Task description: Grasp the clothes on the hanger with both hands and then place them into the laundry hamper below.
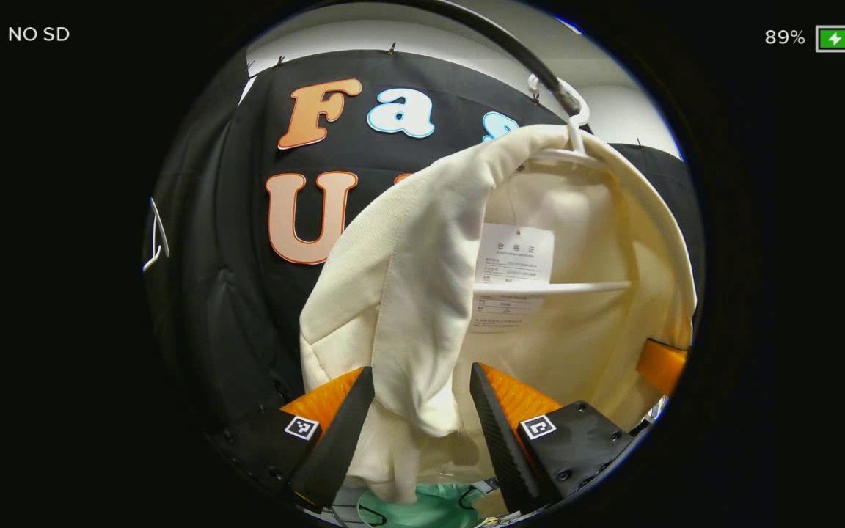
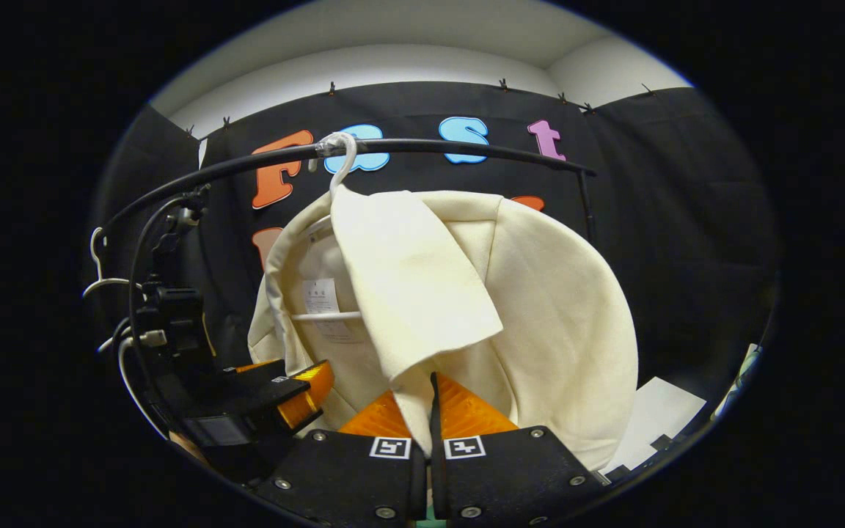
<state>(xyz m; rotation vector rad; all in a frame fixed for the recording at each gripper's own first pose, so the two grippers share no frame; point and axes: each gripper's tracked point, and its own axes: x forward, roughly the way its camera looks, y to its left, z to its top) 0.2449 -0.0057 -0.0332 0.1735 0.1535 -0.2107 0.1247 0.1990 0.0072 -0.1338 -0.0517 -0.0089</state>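
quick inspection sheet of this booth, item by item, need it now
surface: nothing seen; no table in either view.
job's things: cream fabric garment hangs on a white plastic hanger hooked over a black metal rail; paper tag inside it. Hamper not identifiable.
clutter: green cloth below the garment; spare white hanger on the rail; white sheet low right.
grippers: left gripper fingers open around a garment fold; right gripper fingers closed on a front flap.
cables: white and black cables at the left gripper.
surroundings: black cloth wall, white ceiling.
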